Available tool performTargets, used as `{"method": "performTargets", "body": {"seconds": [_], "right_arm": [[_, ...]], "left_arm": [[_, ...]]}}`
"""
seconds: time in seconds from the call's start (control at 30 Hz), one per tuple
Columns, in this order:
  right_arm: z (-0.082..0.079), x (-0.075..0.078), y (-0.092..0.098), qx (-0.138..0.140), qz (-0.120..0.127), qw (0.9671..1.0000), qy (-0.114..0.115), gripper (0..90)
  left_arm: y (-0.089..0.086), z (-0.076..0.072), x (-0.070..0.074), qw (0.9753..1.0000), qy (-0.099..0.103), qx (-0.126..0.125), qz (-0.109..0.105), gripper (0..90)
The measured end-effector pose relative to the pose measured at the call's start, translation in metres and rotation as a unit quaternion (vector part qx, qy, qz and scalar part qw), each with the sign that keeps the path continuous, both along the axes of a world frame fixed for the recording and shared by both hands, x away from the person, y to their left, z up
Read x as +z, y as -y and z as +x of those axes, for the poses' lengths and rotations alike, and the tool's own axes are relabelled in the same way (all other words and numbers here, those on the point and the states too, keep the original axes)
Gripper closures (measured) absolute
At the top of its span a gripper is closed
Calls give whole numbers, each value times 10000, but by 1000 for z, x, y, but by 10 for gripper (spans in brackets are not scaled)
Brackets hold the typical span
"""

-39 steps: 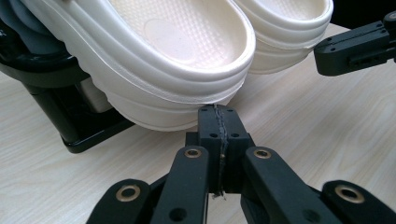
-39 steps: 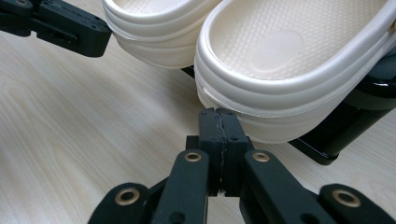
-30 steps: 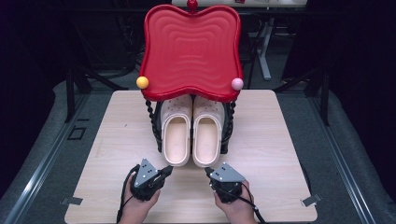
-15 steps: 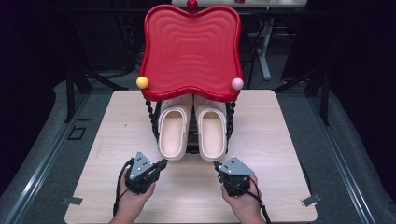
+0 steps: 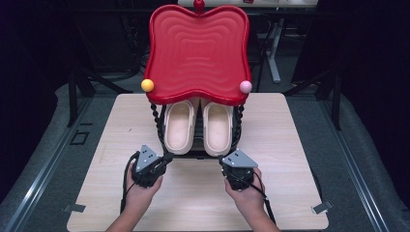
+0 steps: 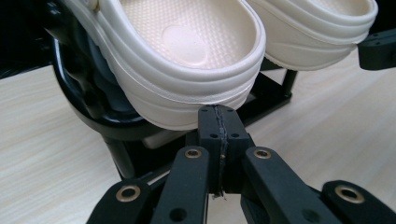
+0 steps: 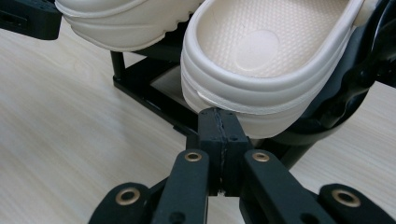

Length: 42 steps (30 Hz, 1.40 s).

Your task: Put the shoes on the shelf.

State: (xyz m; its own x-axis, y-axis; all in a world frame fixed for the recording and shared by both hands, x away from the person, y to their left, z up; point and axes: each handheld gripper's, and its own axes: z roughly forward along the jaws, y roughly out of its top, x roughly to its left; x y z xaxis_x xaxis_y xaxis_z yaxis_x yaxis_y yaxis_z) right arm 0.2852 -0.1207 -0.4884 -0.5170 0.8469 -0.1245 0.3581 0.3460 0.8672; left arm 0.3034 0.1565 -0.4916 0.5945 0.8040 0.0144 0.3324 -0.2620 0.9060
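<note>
So, going left to right across the high view: the left hand-held black two-jaw gripper (image 5: pixel 167 157) sits on the near side of the pale wooden table (image 5: pixel 290 145), its tips aimed at the heel of the left cream foam clog (image 5: pixel 179 126). In the left gripper view its jaws are pressed flat together with nothing between them, and their tips sit just under and in front of that clog's rounded heel rim (image 6: pixel 187 100), very close, though whether they actually touch can't be told. Both clogs rest side by side on the lower shelf of a black twisted-leg rack (image 5: pixel 155 121) with a wavy red plastic tray top (image 5: pixel 198 48), heels toward the person, toes tucked back under the tray, so each shoe's long axis runs straight away from the grippers. The right cream foam clog (image 5: pixel 217 128) is lined up the same way with the right hand-held black two-jaw gripper (image 5: pixel 225 160), whose jaws are likewise closed on nothing just below that heel (image 7: pixel 261 100). Each hand is nearest its own shoe, so it looks like a one-per-side job. Either gripper would probably need to spread its jaws before it could pinch a heel rim.
</note>
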Motion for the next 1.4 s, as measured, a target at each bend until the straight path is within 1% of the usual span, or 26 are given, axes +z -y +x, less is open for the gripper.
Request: {"method": "performTargets", "body": {"seconds": [0.03, 0.07, 0.1, 0.13, 0.2, 0.23, 0.4, 0.53, 0.57, 0.63, 0.67, 0.7, 0.77, 0.83, 0.93, 1.0, 1.07, 1.13, 1.17, 1.27, 1.4], "right_arm": [[0, 0, 0, 0, 0, 10000, 0, 900], [4, 2, -1, -28, 12, 10000, 18, 900], [4, 2, -1, -28, 12, 10000, 18, 900], [6, 3, -2, -27, 44, 10000, 29, 900], [11, 5, -3, -50, 22, 10000, 41, 900], [15, 7, -4, -81, 66, 9999, 40, 900], [23, 10, -7, -120, 31, 9999, 56, 900], [31, 9, -10, -167, -8, 9998, 64, 900], [33, 9, -11, -174, 2, 9998, 55, 900], [34, 9, -11, -189, -3, 9998, 24, 900], [37, 8, -13, -184, -14, 9998, 11, 900], [38, 8, -14, -183, -27, 9998, 2, 900], [40, 7, -15, -177, -29, 9998, -28, 900], [42, 5, -17, -176, 22, 9998, -45, 900], [45, 3, -20, -167, 3, 9999, -44, 900], [46, 3, -21, -207, 0, 9998, -59, 900], [47, 2, -21, -249, 21, 9997, -72, 900], [50, 2, -20, -272, 93, 9995, -121, 900], [50, 1, -20, -265, 90, 9995, -123, 900], [51, 0, -21, -275, 105, 9995, -131, 900], [53, -2, -21, -271, 62, 9995, -162, 900]], "left_arm": [[0, 0, 0, 10000, 0, 0, 0, 900], [-1, 5, 2, 10000, -22, 46, -19, 900], [-1, 5, 2, 10000, -22, 46, -19, 900], [0, 8, 2, 10000, -16, 71, -46, 900], [1, 12, 2, 9999, -41, 99, -59, 900], [2, 16, 3, 9999, -39, 122, -70, 900], [5, 23, 4, 9998, -50, 172, -99, 900], [9, 29, 4, 9998, -75, 178, -42, 900], [11, 32, 4, 9998, -92, 177, -39, 900], [12, 33, 3, 9998, -113, 180, -49, 900], [14, 35, 1, 9998, -136, 175, -15, 900], [16, 36, 0, 9997, -172, 172, 3, 900], [17, 37, 0, 9997, -170, 161, -2, 900], [23, 38, -1, 9998, -179, 114, 15, 900], [29, 40, -1, 9998, -153, 73, 77, 900], [32, 42, -1, 9997, -171, 108, 99, 900], [33, 44, -1, 9997, -193, 132, 74, 900], [33, 45, -1, 9996, -208, 128, 106, 900], [34, 46, -2, 9996, -214, 138, 86, 900], [34, 48, -4, 9995, -242, 151, 118, 900], [35, 49, -6, 9995, -228, 173, 110, 900]]}}
